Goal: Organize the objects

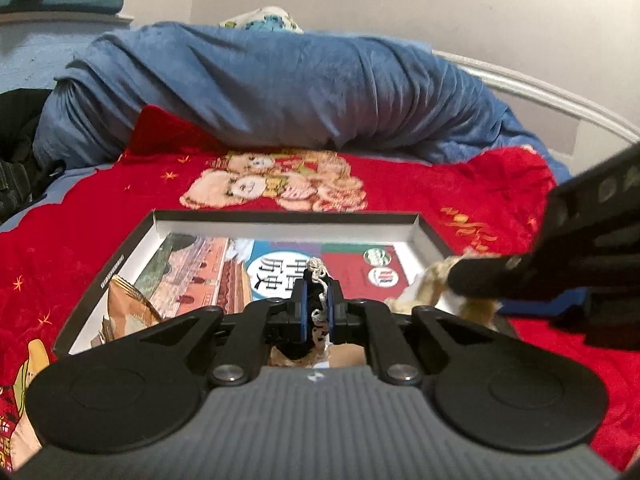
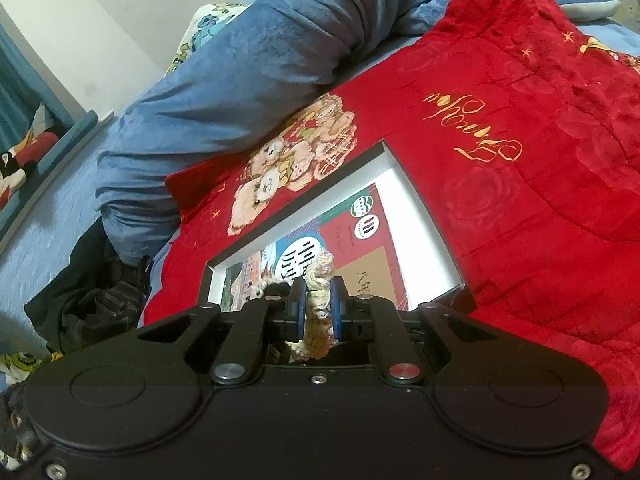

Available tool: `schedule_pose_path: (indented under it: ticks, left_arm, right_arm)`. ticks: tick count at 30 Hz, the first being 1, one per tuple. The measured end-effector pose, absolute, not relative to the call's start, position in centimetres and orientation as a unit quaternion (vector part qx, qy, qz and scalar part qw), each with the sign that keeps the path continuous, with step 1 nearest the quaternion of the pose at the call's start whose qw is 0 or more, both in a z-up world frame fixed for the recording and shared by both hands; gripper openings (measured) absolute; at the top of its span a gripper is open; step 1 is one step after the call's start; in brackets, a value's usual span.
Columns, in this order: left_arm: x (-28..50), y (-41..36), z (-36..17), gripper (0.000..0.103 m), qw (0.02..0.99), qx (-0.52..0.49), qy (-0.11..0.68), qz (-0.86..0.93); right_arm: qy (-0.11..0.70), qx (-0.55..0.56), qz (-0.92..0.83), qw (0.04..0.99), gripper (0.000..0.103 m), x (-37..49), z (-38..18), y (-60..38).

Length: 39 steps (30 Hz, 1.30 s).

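Red plush blanket (image 1: 460, 196) across most of both views, rumpled blue quilt (image 1: 280, 88) heaped along top of frame. Shallow open box (image 1: 288, 216) lower centre of left wrist view, dark rim, white inner walls; glossy printed book (image 1: 224, 268) flat inside, covering most of the floor. Knitted soft toy (image 2: 318, 280) at centre of right wrist view, hanging over near end of box, above book cover; cream-tan yarn, limp, clearly light, likely to sag and swing, no risk of breakage. Right gripper (image 2: 317, 308) clamped tight on yarn body, blue pads squeezing it. Left gripper (image 1: 317, 308) centre of own view, nearly closed on a thin whitish cord (image 1: 317, 270) with dark bit below; whether same toy, cannot tell for sure. Best hold judged at bulk of body, not loose strands: yarn compresses, grips well, thin cord may slip. Right gripper also visible at right edge of left wrist view, fuzzy tan mass at its tip.
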<state>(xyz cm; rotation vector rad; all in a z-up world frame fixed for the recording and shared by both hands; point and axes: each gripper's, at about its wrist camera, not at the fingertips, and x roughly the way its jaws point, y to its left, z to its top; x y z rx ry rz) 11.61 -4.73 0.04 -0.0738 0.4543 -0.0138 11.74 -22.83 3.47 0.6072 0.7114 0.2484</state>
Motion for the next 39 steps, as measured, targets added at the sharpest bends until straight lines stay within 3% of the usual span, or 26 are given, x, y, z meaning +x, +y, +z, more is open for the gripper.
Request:
schedule_pose_path:
  ticks: [9, 39]
  left_arm:
    - [12.7, -4.7, -1.4, 0.012, 0.961, -0.002, 0.271, 0.054]
    - [12.0, -3.8, -1.3, 0.013, 0.962, -0.004, 0.262, 0.082]
  right_arm:
    - [0.339, 0.303, 0.114, 0.883, 0.013, 11.9, 3.3, -23.5]
    - [0.372, 0.267, 0.12, 0.881, 0.013, 15.2, 0.9, -20.4]
